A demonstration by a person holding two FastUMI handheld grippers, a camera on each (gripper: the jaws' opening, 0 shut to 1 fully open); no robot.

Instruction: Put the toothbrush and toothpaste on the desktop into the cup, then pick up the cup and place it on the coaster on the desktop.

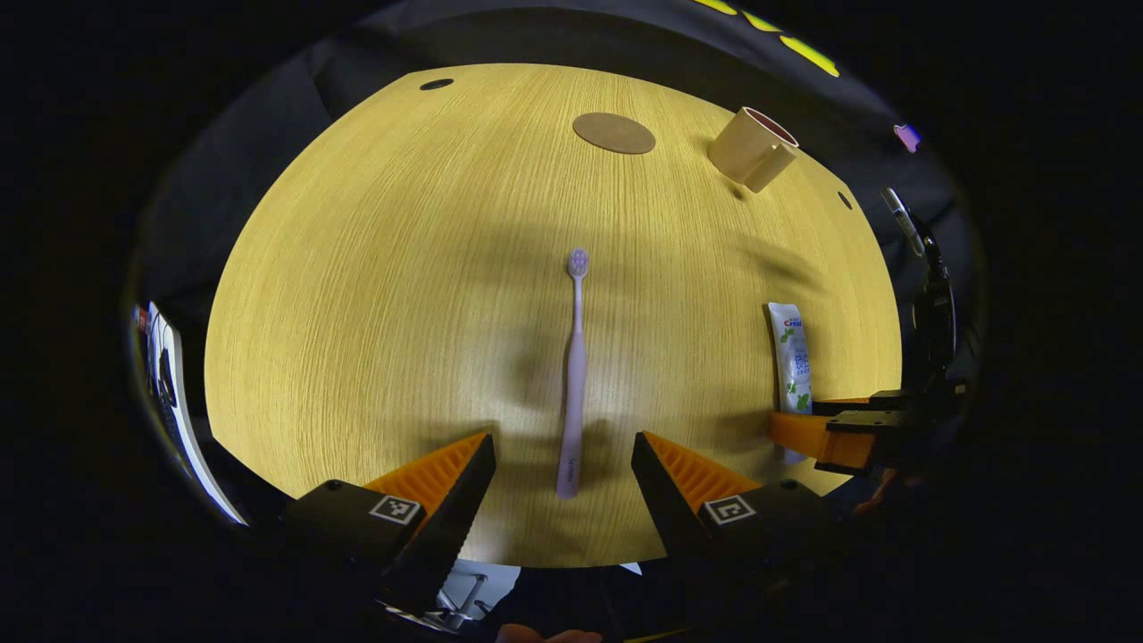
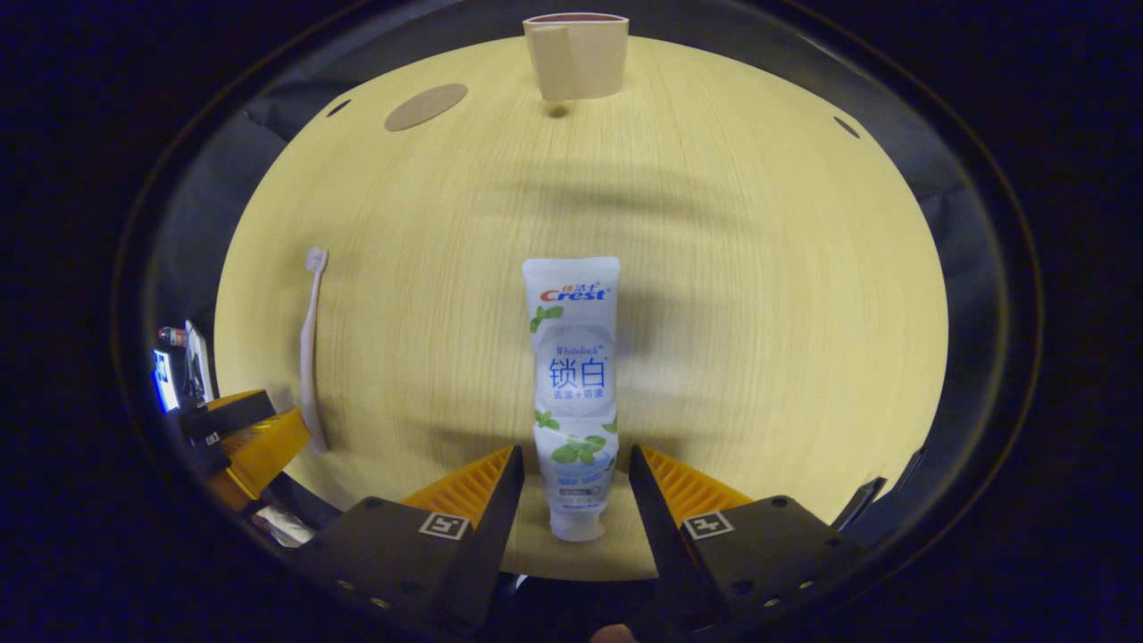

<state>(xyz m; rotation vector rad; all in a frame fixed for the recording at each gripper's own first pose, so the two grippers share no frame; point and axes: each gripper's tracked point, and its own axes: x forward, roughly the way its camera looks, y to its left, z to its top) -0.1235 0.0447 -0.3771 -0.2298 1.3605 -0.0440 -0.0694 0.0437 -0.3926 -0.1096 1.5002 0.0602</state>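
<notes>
Step in hand: the approach to the first two pickups; nothing is in the cup yet, by my reading.
Left gripper (image 1: 564, 464): my fingers are spread, released, straddling the handle end of the toothbrush (image 1: 573, 375) without touching it.
Right gripper (image 2: 571, 482): my fingers are parted on either side of the cap end of the toothpaste (image 2: 573, 393); a gap shows on both sides, so no grasp.
Toothbrush: flat on the desktop (image 1: 375, 295), bristles pointing away from me.
Toothpaste: flat on the desktop, label up, crimped end pointing toward the cup.
Cup (image 2: 577, 55): upright at the far edge, handle facing me in the right gripper view.
Coaster (image 1: 613, 133): bare, just beside the cup, apart from it.
Next move: I judge each hand must lower and close across its item; the thin brush handle calls for a well-centred pinch.
</notes>
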